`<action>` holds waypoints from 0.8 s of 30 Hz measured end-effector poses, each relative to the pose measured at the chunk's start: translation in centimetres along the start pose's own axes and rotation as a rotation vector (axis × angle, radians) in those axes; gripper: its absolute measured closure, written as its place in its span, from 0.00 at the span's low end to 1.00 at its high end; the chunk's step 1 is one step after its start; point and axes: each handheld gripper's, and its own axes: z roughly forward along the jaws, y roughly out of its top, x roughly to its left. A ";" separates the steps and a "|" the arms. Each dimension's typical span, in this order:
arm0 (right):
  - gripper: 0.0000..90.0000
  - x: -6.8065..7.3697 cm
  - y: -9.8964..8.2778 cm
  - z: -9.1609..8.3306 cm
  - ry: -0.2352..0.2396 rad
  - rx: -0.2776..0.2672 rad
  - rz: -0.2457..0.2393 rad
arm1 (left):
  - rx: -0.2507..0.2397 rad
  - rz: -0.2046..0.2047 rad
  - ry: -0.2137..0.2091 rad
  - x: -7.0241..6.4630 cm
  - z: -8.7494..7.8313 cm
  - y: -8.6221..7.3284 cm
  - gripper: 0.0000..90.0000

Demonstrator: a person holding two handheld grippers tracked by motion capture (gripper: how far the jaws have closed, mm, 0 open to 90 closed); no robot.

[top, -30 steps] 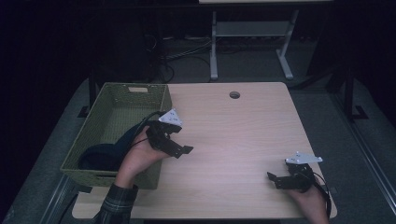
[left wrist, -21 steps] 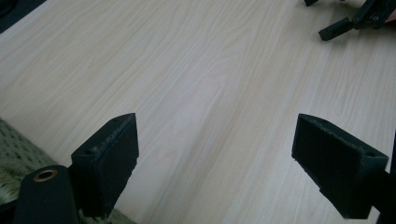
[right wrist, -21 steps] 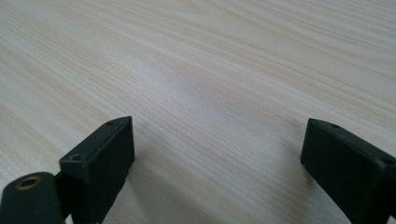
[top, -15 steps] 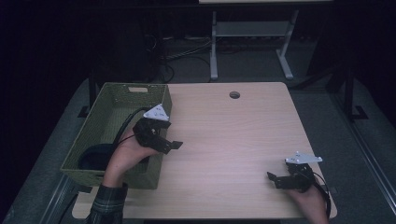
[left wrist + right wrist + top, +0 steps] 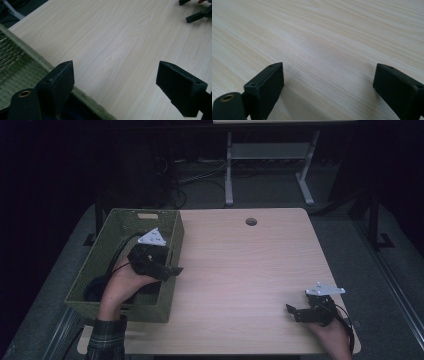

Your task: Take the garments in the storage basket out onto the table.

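A green woven basket (image 5: 120, 227) stands on the left part of the light wooden table (image 5: 250, 265). My left gripper (image 5: 172, 270) hovers over the basket's right wall with its jaws wide apart and nothing between them. In the left gripper view, my left gripper (image 5: 115, 72) looks across the basket rim (image 5: 30, 56) onto bare tabletop. My right gripper (image 5: 294, 313) rests low near the table's front right, open and empty. In the right gripper view, my right gripper (image 5: 328, 72) spans only wood grain.
Something dark (image 5: 95, 287) lies in the basket's near end, under the left forearm. A round cable hole (image 5: 251, 221) sits at the table's back middle. A white desk frame (image 5: 265, 160) and cables stand on the floor behind.
My left gripper has drawn back and to the left, from over the tabletop to over the basket's right wall. My right gripper has stayed where it was.
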 end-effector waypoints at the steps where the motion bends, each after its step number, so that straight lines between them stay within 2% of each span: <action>1: 0.11 0.0 0.0 0.0 0.000 0.000 0.000 | 0.001 -0.001 0.005 0.2 -0.2 -0.1 0.16; 15: 0.11 0.0 0.0 0.0 0.000 0.000 -0.001 | 0.013 -0.049 0.093 1.9 -2.4 -1.8 0.16; 24: 0.11 0.0 0.0 0.0 0.001 0.000 -0.002 | 0.022 -0.081 0.117 2.8 -3.2 -2.9 0.16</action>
